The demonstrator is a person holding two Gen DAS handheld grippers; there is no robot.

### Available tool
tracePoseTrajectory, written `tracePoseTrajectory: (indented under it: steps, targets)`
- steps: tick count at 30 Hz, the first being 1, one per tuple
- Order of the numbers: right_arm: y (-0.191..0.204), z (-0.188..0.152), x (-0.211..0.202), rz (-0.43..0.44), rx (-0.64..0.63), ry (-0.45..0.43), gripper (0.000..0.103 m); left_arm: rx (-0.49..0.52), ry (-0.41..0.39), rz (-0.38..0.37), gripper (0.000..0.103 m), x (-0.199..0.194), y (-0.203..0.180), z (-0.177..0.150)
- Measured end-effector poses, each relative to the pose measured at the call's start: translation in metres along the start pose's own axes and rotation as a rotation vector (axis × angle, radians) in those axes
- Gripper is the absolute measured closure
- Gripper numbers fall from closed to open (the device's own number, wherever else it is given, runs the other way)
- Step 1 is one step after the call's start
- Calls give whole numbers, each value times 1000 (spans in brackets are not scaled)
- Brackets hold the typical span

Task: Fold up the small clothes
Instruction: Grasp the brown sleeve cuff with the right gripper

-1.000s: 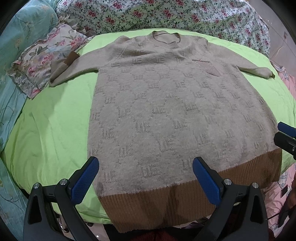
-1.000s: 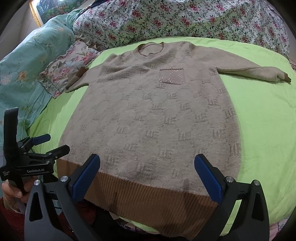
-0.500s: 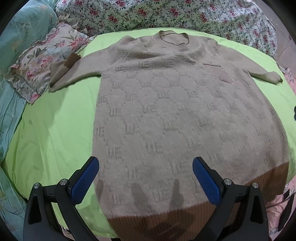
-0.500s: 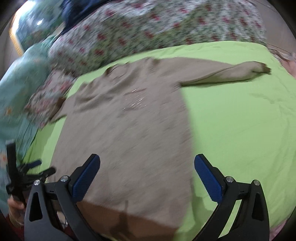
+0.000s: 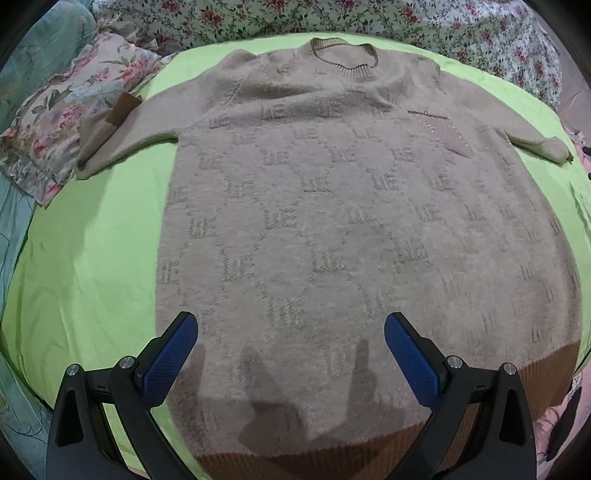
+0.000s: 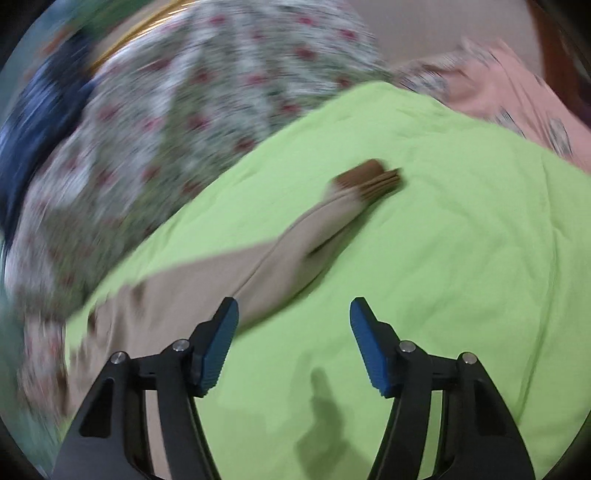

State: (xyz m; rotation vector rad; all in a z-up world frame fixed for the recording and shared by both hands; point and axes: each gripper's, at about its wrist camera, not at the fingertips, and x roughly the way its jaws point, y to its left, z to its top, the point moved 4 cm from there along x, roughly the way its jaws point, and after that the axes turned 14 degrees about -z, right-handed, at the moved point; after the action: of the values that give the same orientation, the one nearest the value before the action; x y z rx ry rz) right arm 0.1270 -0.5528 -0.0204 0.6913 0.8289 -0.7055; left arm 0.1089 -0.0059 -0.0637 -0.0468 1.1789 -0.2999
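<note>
A beige knit sweater [image 5: 332,221] with a brown hem lies flat, front up, on a lime green sheet [image 5: 92,258], sleeves spread to both sides. My left gripper [image 5: 290,354] is open and empty, low over the sweater's lower body. My right gripper [image 6: 293,343] is open and empty over the green sheet [image 6: 461,258], beside the sweater's right sleeve [image 6: 295,254]. That sleeve's brown cuff [image 6: 373,179] lies ahead of the fingers. The right wrist view is motion-blurred.
A floral quilt [image 5: 369,18] runs along the far side of the bed. A floral pillow [image 5: 55,110] lies at the left, under the left sleeve's cuff [image 5: 123,109]. Pink fabric [image 6: 517,96] lies beyond the sheet's right edge.
My left gripper has moved forward over the sweater, from the hem to the lower body. My right gripper has swung right, from the hem to the right sleeve. Both stayed open.
</note>
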Motion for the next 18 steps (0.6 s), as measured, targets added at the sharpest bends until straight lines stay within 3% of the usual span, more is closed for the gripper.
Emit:
tracePoseTrajectory:
  steps: [5,8,10,11,12,13,15,18]
  targets:
    - [-5,54,36,-17,84,-24,39,-12,22,-10,2,13,-5,14]
    - [-6,72,70,-101,111,26,40,-10,33,-21,2,21,-11,22]
    - [-11,75,84,-148,117,54,51,-6,35,-32,2,24,-15,26]
    - [-12,75,91,-156,127,70,68,-4,33,-38,2,24,-16,28]
    - [-11,75,95,-139,140,74,82,-1,30,-42,2,25,-17,29]
    - [-7,75,91,-94,150,52,86,2,28,-45,2,26,-17,29]
    - [6,74,76,-47,117,-5,90,2,35,-53,2,31,-17,30]
    - [53,61,43,107,20,-57,92,0,48,-63,2,37,-15,29]
